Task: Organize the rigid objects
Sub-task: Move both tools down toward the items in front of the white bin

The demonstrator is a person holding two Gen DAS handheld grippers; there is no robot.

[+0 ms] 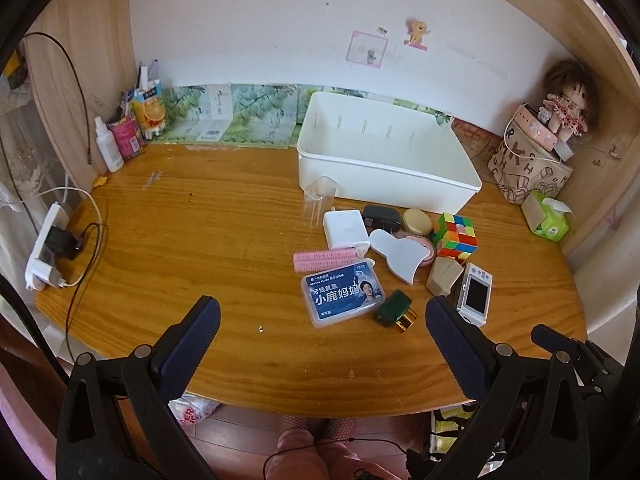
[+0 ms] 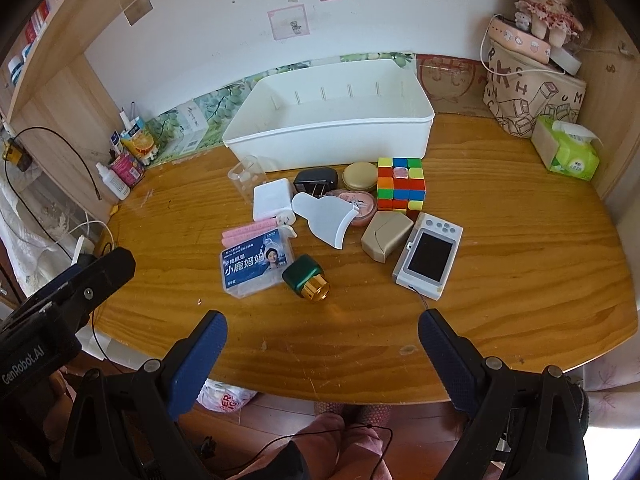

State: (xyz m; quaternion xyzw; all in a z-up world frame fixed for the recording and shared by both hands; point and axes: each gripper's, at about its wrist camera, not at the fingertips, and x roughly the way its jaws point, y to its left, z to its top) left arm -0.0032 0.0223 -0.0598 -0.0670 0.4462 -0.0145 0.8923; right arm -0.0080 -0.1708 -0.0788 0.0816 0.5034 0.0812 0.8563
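Both grippers, left gripper (image 1: 322, 320) and right gripper (image 2: 322, 334), gape wide, holding nothing. Clutter sits at 12 o'clock before white bin (image 2: 332, 136). Sorting unstarted, I judge; you grab green bottle (image 2: 306, 276) first.

One white bin (image 2: 332, 120) stood at the far side of the table. Near it lay one Rubik's cube (image 2: 401, 183), one white charger (image 2: 272, 199), one black plug adapter (image 2: 316, 181), one round gold tin (image 2: 360, 176), one pink round case (image 2: 362, 206), one white scraper-shaped piece (image 2: 326, 218), one beige box (image 2: 386, 236), one white handheld device (image 2: 429, 255), one dental floss box (image 2: 256, 266), one green bottle with gold cap (image 2: 306, 276), two pink hair rollers (image 2: 248, 232), and one clear plastic cup (image 2: 246, 176). Far right: one doll (image 2: 548, 4), one tissue pack (image 2: 568, 152).
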